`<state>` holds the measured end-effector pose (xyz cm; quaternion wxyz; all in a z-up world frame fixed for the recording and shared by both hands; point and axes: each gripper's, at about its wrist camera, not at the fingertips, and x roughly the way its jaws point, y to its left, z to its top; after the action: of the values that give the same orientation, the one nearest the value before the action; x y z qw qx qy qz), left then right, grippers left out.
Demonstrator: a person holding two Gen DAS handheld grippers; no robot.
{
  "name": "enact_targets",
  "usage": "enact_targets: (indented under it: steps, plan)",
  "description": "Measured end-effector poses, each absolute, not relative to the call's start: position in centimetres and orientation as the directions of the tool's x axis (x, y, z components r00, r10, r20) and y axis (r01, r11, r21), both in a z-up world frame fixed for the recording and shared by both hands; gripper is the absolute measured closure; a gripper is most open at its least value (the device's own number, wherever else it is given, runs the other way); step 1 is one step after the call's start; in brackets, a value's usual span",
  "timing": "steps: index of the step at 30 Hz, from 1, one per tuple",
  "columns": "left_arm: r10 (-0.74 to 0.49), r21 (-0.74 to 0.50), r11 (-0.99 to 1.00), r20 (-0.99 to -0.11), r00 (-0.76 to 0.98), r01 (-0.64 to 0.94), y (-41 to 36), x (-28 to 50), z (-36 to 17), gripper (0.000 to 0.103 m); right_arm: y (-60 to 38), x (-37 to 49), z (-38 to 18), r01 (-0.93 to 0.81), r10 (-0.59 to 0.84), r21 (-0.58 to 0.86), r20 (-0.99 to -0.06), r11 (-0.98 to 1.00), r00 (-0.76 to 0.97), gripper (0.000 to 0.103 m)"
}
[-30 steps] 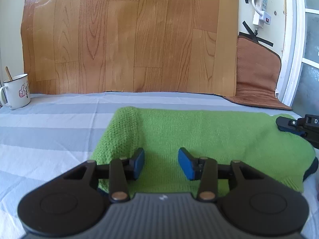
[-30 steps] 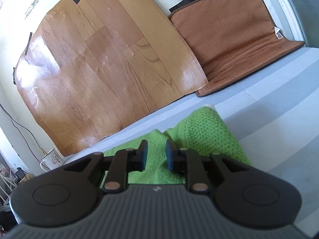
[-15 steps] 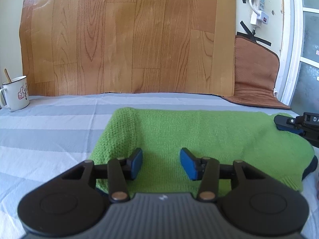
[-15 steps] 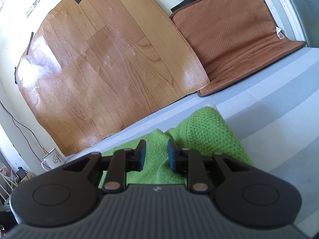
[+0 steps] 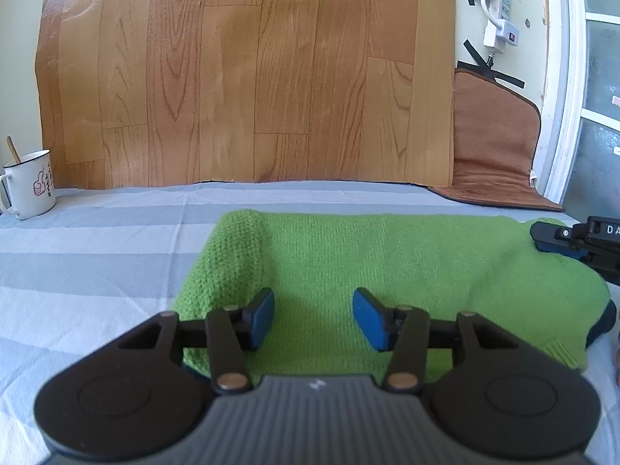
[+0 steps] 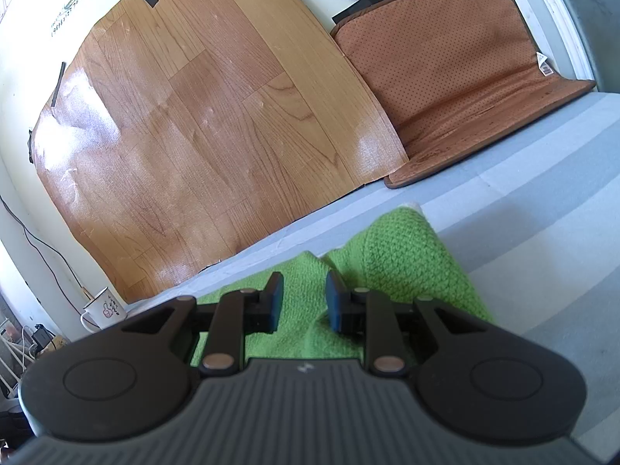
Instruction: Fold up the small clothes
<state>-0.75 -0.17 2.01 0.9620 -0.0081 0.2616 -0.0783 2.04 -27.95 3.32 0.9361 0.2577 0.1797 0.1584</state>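
Both tongs hover over the green knit garment (image 5: 387,271) with nothing pinched: the left gripper (image 5: 313,317) is opening, pads apart above the fabric, while the right gripper (image 6: 303,302) stands narrowly parted. That garment lies folded on the striped sheet (image 5: 97,271), a mug (image 5: 31,184) off to the far left.

Right gripper (image 6: 303,302), jaws parted, over green knit garment (image 6: 407,259)

Pale wall (image 5: 23,58) behind. Wood-grain vinyl sheet (image 5: 248,77) taped to wall with black tape. Brown perforated mat (image 6: 457,77) leans beside it, foot resting on grey-striped cloth surface (image 5: 97,255). White power strip (image 5: 500,19) taped above mat. White window frame (image 5: 562,77) at right; daylight glare on sheet.
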Motion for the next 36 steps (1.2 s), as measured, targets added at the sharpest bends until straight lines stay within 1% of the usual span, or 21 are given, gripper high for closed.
enact_targets:
  steps: [20, 36]
  plan:
    - [-0.153, -0.049, 0.988, -0.499, 0.853, 0.148, -0.54, -0.91, 1.99, 0.052, -27.91, 1.88, 3.36, -0.202, 0.388, 0.540, -0.257, 0.817, 0.885, 0.075]
    - [-0.153, -0.049, 0.988, -0.498, 0.853, 0.149, -0.58, -0.95, 1.93, 0.051, -27.94, 1.84, 3.39, -0.203, 0.390, 0.539, -0.259, 0.817, 0.883, 0.075]
